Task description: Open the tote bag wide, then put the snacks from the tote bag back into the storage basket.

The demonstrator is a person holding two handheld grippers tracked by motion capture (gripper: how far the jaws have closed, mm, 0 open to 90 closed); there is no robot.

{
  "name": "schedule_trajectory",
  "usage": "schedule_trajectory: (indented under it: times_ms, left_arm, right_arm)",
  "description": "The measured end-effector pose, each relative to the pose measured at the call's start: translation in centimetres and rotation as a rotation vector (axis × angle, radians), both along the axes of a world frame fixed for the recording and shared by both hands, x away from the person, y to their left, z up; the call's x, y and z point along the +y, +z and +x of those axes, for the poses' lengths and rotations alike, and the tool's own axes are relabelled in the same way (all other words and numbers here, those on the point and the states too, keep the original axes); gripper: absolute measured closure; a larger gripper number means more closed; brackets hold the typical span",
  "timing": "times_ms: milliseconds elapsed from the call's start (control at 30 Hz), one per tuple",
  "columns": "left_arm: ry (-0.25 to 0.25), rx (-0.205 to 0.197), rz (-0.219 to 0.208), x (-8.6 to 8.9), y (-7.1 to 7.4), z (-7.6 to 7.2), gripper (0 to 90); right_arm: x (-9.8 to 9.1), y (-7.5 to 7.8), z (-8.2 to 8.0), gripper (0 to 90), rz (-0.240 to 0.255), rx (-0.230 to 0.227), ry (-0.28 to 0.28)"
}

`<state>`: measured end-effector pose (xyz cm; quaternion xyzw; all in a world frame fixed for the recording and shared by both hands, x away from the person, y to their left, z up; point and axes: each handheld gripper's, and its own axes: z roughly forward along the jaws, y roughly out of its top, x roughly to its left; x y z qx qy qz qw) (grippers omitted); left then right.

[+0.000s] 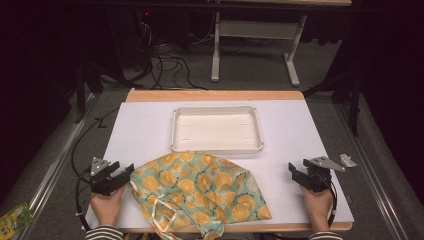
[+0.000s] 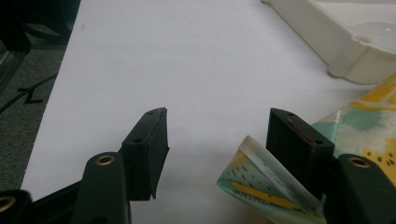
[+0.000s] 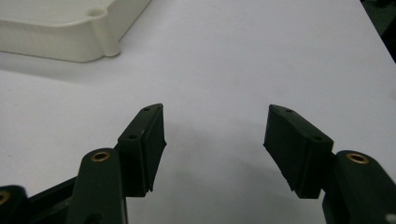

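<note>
Patterned bag (image 1: 200, 192): soft fabric or plastic item, pale teal ground printed with orange citrus slices, lying crumpled and flat on the desk (image 1: 140, 130) just in front of the white tray (image 1: 217, 148); its far edge touches or slightly overlaps the tray's near rim, contact not fully clear. The near end of the bag hangs past the desk's front edge and is cut off at the bottom of the high view; a pale strap or handle loops along its near-left side, shape hard to follow among the folds. In the left gripper view only a folded corner (image 2: 261, 182) and a strip of the print at the right margin are seen, the rest lying outside the picture. White tray: shallow, rectangular, rounded corners, inside bare, centred on the desk beyond the bag; in both gripper views only one corner of it appears. Left tongs (image 1: 116, 176): to the bag's left, jaws parted, the folded corner lying against the inner side of one jaw, nothing pinched. Right tongs (image 1: 296, 172): well to the bag's right, apart from it, jaws spread wide over bare desk, holding nothing. Both hands enter from the near edge, striped sleeves cut off at the frame. Small grey object (image 1: 348, 160) right of the right tongs, at the desk's edge: identity unclear. Floor beyond the tray: cables and a white stand, dim.
</note>
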<state>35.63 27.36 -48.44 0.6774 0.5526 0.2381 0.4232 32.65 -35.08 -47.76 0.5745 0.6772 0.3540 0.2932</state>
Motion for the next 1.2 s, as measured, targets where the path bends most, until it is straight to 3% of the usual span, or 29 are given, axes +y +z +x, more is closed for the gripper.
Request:
schedule_trajectory:
  times_ms: [200,333,367,500,633,800,900,967,1033,1200]
  left_arm:
    - [0.001,0.0,-0.002,0.0,0.0,0.0,39.1]
    - [0.004,-0.002,-0.002,0.0,0.0,0.0,38.9]
    - [0.002,0.002,0.0,0.0,0.0,0.0,38.9]
    - [0.0,0.003,-0.003,0.0,0.0,0.0,38.8]
    - [0.002,0.004,0.0,0.0,0.0,0.1,38.7]
    - [0.006,0.0,0.0,0.0,0.0,0.0,38.4]
    - [0.005,-0.004,0.002,0.0,0.0,0.0,38.3]
    - [0.005,-0.006,0.004,0.0,0.0,-0.1,38.0]
    - [0.007,-0.012,0.005,0.0,0.0,-0.1,38.1]
    - [0.002,-0.01,0.001,0.0,0.0,-0.1,38.1]
  right_arm:
    - [0.0,0.0,0.0,38.6,0.002,0.005,0.002]
    - [0.2,0.0,0.1,38.8,-0.018,0.014,0.012]
    - [0.5,0.0,0.2,38.6,-0.048,0.026,0.029]
    - [0.7,0.0,0.1,38.3,-0.064,0.008,0.039]
    - [0.6,0.2,-0.2,37.5,-0.049,-0.012,0.033]
    - [1.1,0.4,-0.4,36.8,-0.047,0.013,0.058]
    - [1.5,0.7,-0.8,36.0,-0.027,0.009,0.084]
    - [1.7,0.8,-0.8,36.1,-0.007,0.031,0.117]
    - [2.0,0.6,-0.8,38.7,-0.002,0.045,0.138]
    - [2.5,0.9,-1.6,48.9,0.008,0.013,0.163]
